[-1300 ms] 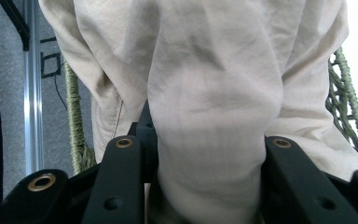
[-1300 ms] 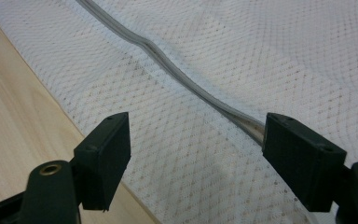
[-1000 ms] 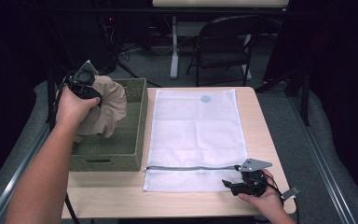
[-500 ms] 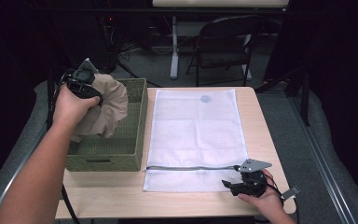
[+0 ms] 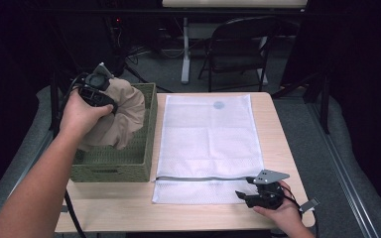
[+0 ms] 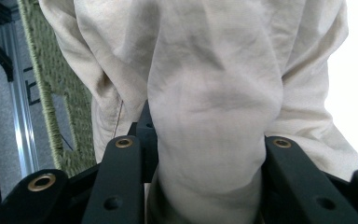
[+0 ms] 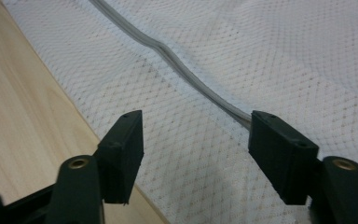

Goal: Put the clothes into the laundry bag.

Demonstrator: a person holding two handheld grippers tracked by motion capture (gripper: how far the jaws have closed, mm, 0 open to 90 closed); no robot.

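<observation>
left gripper (image 5: 110, 102) lifted beige cloth (image 5: 121, 119) higher, right gripper (image 5: 241, 195) jaws closing

Beige cloth (image 6: 214, 93) matt, creased; bag (image 7: 242, 60) white mesh; table (image 7: 23, 107) smooth wood.

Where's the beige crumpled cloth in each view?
High view: the beige crumpled cloth is at upper left, hanging from the left tongs over the green woven basket.
Left gripper view: it is centre frame, clamped between the black jaws.
Right gripper view: not in it.
Shared landmark: the white mesh laundry bag, whose grey zipper runs ahead of the right tongs.
</observation>
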